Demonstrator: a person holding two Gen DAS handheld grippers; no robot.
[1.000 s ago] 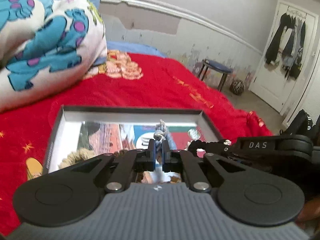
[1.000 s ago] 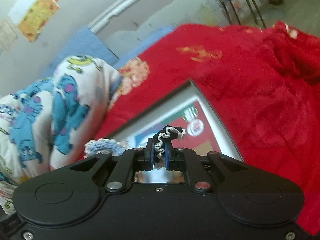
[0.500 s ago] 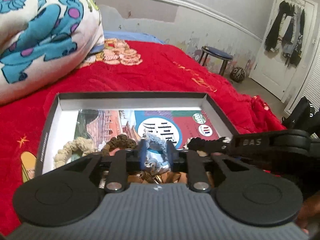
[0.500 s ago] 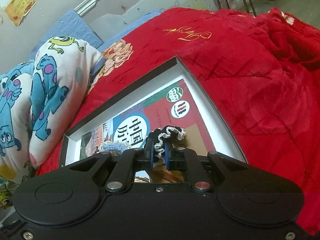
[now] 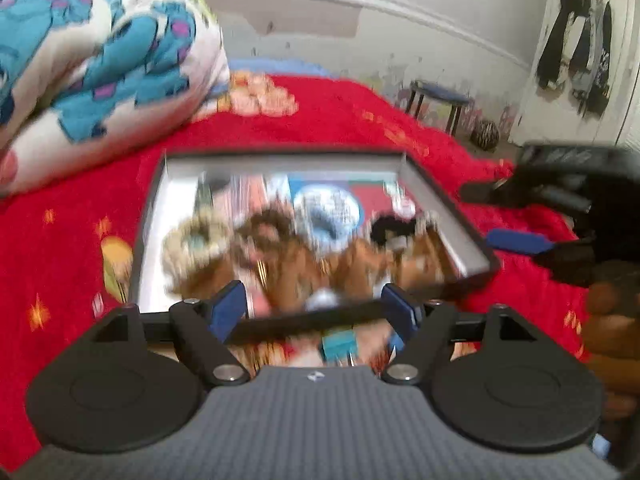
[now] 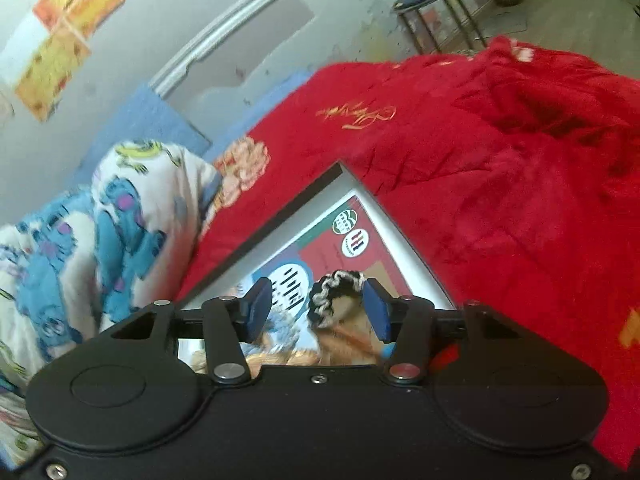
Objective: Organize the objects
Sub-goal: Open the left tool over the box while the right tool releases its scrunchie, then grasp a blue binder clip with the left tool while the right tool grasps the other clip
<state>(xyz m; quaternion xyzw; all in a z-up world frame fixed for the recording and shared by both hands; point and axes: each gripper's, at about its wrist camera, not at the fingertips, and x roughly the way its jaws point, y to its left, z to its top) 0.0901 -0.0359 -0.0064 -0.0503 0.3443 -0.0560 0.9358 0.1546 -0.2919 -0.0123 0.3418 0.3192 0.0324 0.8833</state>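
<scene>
A shallow box (image 5: 154,216) with a dark rim lies on the red blanket (image 5: 320,120). Inside it, in a blurred row, are a beige scrunchie (image 5: 188,236), a brown one (image 5: 268,228), a blue one (image 5: 328,216) and a black-and-white one (image 5: 394,228). My left gripper (image 5: 314,308) hangs over the box's near rim, its jaws opening wide with nothing gripped. My right gripper (image 6: 316,308) is opening too. The black-and-white scrunchie (image 6: 336,296) lies in the box (image 6: 280,216) between its pads, untouched. Its fingers (image 5: 516,241) show at the box's right side.
A white pillow with blue monsters (image 5: 100,60) lies behind the box at the left. A blue-topped stool (image 5: 440,100) and a striped ball (image 5: 486,134) stand on the floor past the bed. Clothes (image 5: 580,40) hang on a white door. Rumpled blanket (image 6: 520,160) lies to the right.
Both grippers were shut on scrunchies, the left on the blue one, the right on the black-and-white one. Both have opened and dropped them into the box, and have drawn back from it.
</scene>
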